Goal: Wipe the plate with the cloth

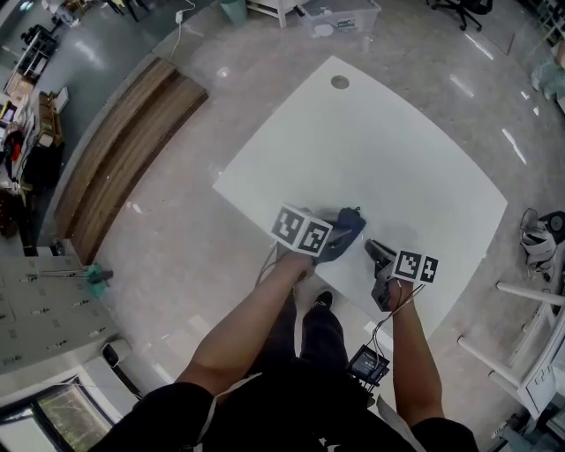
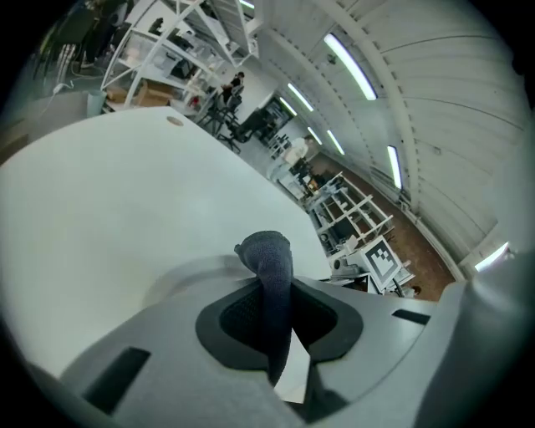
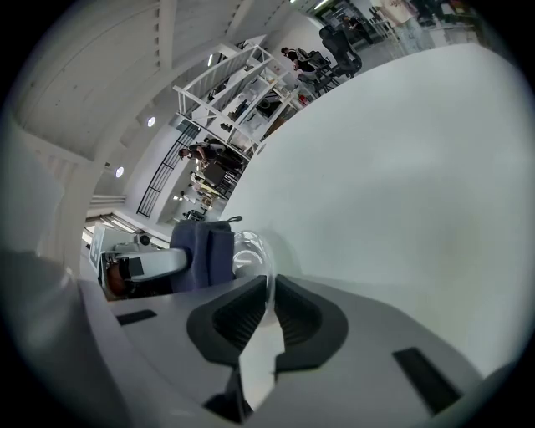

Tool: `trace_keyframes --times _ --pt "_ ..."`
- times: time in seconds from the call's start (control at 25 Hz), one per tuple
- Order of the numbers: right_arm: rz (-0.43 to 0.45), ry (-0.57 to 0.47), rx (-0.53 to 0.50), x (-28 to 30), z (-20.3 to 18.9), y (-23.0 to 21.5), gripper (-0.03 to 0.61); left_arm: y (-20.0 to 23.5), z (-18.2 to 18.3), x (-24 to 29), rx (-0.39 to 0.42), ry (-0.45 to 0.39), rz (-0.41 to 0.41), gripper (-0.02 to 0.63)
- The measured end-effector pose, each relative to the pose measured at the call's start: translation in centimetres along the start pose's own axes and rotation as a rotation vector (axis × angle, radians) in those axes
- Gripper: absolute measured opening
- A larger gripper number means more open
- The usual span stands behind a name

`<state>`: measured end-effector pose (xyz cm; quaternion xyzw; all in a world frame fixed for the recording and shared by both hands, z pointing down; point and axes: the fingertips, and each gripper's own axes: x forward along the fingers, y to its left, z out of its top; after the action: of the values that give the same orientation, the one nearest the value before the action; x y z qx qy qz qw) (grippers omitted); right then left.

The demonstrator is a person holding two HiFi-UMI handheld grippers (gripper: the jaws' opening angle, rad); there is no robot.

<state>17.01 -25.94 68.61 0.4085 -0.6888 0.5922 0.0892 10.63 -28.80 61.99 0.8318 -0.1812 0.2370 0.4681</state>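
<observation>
White table (image 1: 388,150): one cloth (image 2: 272,269), one plate (image 3: 252,255)

Plate (image 3: 249,249): clear glass, mostly behind cloth (image 3: 205,255) in right gripper view; indiscernible in head view. Cloth: lower end buried between left gripper's (image 2: 272,322) jaws.

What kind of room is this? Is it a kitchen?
Probably a lab or workshop, not a kitchen: there are white shelf racks, an office chair and a big white table.
</observation>
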Motion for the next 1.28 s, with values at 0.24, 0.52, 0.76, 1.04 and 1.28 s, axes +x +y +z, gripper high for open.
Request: trace_keyframes --times 0.24,0.52,0.76,1.04,1.28 --pt "0.001 -0.001 -0.001 0.1 -0.1 0.0 0.028 -1.3 -1.7 4.8 0.024 0.065 -0.003 0.051" --pt "0.002 -0.007 0.0 0.0 -0.2 -0.1 0.028 1.9 -2.0 3.2 0.061 0.071 0.088 0.051" --pt "-0.001 -0.01 -0.009 0.0 0.0 0.0 0.028 4.8 -2.0 -0.3 0.076 0.028 0.166 0.051" --pt "-0.002 -0.009 -0.012 -0.1 -0.2 0.2 0.028 6.9 -1.7 -4.9 0.141 -0.049 0.234 0.051" --pt "0.001 -0.019 -0.011 0.0 -0.1 0.3 0.028 4.1 -0.1 -6.6 0.252 -0.161 0.209 0.051"
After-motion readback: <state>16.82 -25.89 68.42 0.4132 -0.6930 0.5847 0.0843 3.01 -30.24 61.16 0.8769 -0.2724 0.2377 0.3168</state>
